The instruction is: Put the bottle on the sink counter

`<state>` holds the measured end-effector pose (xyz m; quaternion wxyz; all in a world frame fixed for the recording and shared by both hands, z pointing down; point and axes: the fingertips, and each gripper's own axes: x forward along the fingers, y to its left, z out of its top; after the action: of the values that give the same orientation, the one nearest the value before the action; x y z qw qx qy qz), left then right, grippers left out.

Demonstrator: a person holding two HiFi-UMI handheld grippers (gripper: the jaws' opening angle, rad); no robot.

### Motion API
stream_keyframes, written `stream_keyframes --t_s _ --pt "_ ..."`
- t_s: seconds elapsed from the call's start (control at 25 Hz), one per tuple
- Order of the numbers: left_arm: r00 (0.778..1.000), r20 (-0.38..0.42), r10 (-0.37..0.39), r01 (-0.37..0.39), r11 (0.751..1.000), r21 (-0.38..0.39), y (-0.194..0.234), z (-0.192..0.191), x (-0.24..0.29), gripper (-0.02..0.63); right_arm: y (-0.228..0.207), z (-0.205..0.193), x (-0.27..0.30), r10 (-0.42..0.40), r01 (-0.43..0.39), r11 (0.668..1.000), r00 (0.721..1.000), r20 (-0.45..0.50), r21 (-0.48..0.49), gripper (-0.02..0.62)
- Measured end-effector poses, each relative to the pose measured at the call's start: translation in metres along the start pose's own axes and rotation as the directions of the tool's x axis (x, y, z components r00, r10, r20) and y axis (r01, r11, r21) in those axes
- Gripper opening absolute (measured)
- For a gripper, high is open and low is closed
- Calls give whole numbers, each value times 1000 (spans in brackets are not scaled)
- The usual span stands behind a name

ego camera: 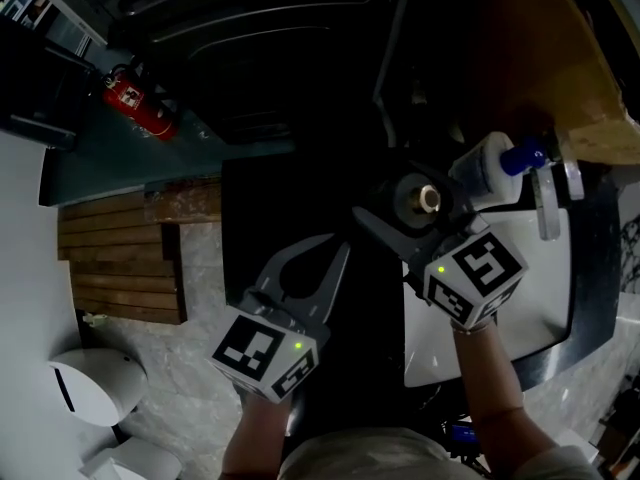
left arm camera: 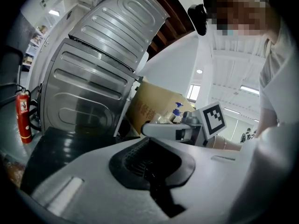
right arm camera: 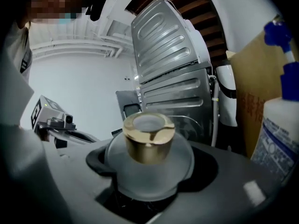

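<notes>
My right gripper [ego camera: 408, 214] is shut on a frosted grey bottle [ego camera: 424, 199] with a gold cap. Its shoulder sits in the hollow of the dark jaws, cap [right arm camera: 148, 137] pointing away from the camera. The bottle hangs at the left edge of the white sink [ego camera: 545, 303], which is set in a dark counter [ego camera: 596, 268]. My left gripper [ego camera: 326, 258] is lower left of it, over a dark surface. Its jaws meet around an empty black hollow [left arm camera: 148, 164]. The right gripper's marker cube [left arm camera: 209, 119] shows in the left gripper view.
A white spray bottle [ego camera: 487, 171] with a blue top stands by the sink, close right of the held bottle [right arm camera: 279, 134]. Behind it is a cardboard box [ego camera: 560, 63]. A ribbed steel appliance [left arm camera: 93, 69] stands ahead. A red fire extinguisher [ego camera: 140, 103] lies far left.
</notes>
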<state>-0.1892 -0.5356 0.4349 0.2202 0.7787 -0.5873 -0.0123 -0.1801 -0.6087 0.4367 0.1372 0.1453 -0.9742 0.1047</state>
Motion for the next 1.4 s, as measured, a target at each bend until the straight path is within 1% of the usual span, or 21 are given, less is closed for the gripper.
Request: stream_keyframes --t_s 0.2,0.4,0.52,0.64,0.72,0.88,1.0,1.12,1.24,1.4 --pt "1000 -3 -4 4 1000 -3 3 -1 6 8 -15 -18 12 -32 33 999 999 -37 8 341" --pt "1000 -2 -3 3 1000 -9 5 -3 9 8 -25 -36 21 -86 79 995 991 -100 -67 341" --pt "1000 -4 -11 11 1000 -9 5 -4 10 8 -25 -41 28 -97 84 991 987 -131 -100 341" --pt "1000 -5 -11 11 1000 -7 6 -5 11 8 -26 -41 34 -98 81 989 985 -139 -121 341" --pt "1000 1 -7 7 1000 -6 8 -6 12 8 -29 -43 37 -106 87 988 983 -149 -125 341" --pt "1000 9 -7 7 1000 -12 10 -8 13 8 -35 -55 36 -123 101 988 972 -201 -118 341" --pt "1000 13 -8 9 1000 -14 12 -8 14 8 -36 -48 41 -135 112 984 975 -176 -136 342" --pt "1000 14 -9 9 1000 -25 13 -9 14 8 -37 -49 43 -143 118 983 973 -182 -141 342" --pt "1000 17 -8 9 1000 -27 13 -8 13 8 -35 -53 45 -124 96 985 972 -199 -141 342" --pt "1000 19 -8 9 1000 -26 13 -8 13 8 -36 -50 47 -119 92 984 977 -179 -154 342"
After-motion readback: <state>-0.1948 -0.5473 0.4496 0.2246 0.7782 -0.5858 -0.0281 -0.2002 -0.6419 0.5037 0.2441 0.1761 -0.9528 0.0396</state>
